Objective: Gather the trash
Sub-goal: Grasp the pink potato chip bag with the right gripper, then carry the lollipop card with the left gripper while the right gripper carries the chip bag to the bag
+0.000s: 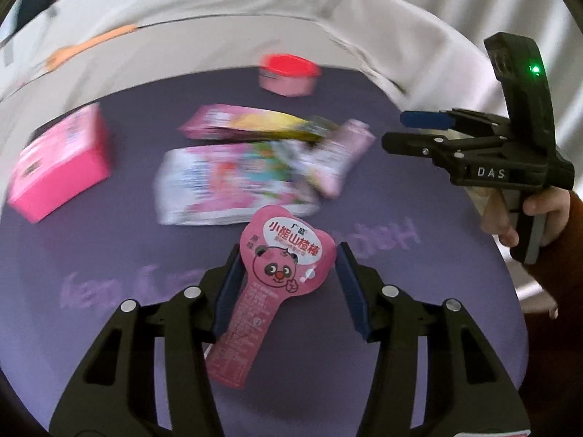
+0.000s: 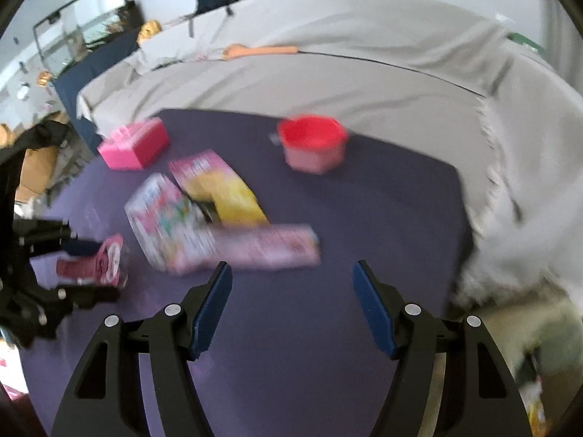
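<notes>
1. The left tongs [image 1: 288, 273] hang over the purple mat [image 1: 419, 291] on the table, fingers spread wide.
2. Between those fingers sits the pink paddle-shaped snack wrapper with a cartoon bear [image 1: 280, 266]. Its left edge lies against the left blue pad [image 1: 229, 291], with a clear gap to the right pad, so it is not pinched.
3. The wrapper's narrow tail runs back toward the tongs' body.
4. The right tongs [image 2: 291, 306] are released too, nothing between the fingers, only bare mat below.
5. Just beyond the right tongs lies a long pale pink packet [image 2: 266, 247], close but untouched.
6. Further out: a colourful flat packet [image 2: 164, 218], a yellow-and-pink packet [image 2: 222, 189], a bright pink box [image 2: 135, 144] and a pink tub with a red lid [image 2: 313, 142].
</notes>
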Available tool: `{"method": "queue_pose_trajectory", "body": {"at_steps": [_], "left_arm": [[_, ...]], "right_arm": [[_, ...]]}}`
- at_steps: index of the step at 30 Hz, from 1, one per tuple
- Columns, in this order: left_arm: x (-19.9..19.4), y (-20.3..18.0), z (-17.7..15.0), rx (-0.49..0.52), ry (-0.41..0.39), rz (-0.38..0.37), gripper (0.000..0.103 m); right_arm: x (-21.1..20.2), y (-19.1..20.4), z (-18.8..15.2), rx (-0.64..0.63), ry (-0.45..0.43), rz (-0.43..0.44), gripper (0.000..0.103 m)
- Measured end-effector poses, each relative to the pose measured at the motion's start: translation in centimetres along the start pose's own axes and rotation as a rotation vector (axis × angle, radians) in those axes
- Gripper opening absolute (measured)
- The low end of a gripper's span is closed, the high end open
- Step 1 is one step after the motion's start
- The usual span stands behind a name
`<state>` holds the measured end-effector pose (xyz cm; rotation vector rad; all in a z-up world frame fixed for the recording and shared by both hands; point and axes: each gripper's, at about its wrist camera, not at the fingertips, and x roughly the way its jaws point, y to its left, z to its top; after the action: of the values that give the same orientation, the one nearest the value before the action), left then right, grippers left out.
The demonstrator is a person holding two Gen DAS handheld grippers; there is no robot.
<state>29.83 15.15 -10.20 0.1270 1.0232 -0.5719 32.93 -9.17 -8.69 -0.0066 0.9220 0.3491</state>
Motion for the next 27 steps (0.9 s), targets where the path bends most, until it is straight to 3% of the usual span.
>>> {"method": "queue_pose_trajectory", "body": {"at_steps": [2, 7, 12, 13, 14, 16, 18, 21, 27], "left_arm": [[-0.9, 2.1, -0.3, -0.096, -0.025, 0.051, 0.048], [-2.4, 6.1, -1.0, -0.279, -0.062, 0.083, 0.049], [-3.3, 7.5, -1.4, -0.335, -0.077, 0.089, 0.049], [-3.4, 7.4, -1.4, -0.336, -0.08, 0.088, 0.049], [-3.5, 7.3, -1.4, -0.338, -0.082, 0.086, 0.049], [-3.5, 7.1, -1.2, -0.337, -0.086, 0.083, 0.049], [-3.5, 6.9, -1.0, -0.334, -0.092, 0.078, 0.049], [-3.7, 6.4, -0.6, -0.324, -0.104, 0.073, 0.049], [-5.1, 4.0, 1.2, -0.268, -0.154, 0.084, 0.049]], "right_arm": [[1.6, 1.1, 1.9, -0.019, -0.003, 0.035, 0.065], [6.4, 3.7, 5.4, -0.05, 0.055, 0.109, 0.065], [9.6, 5.3, 6.3, -0.122, 0.118, 0.077, 0.065], [9.7, 5.4, 6.3, -0.128, 0.125, 0.074, 0.06], [9.5, 5.5, 6.2, -0.137, 0.126, 0.067, 0.045], [9.1, 5.7, 6.0, -0.174, 0.132, 0.045, 0.029], [8.3, 5.3, 5.7, -0.169, 0.135, 0.059, 0.018], [6.6, 4.5, 5.3, -0.141, 0.122, 0.068, 0.012], [1.6, 2.9, 4.7, -0.095, 0.042, 0.048, 0.011]]}}
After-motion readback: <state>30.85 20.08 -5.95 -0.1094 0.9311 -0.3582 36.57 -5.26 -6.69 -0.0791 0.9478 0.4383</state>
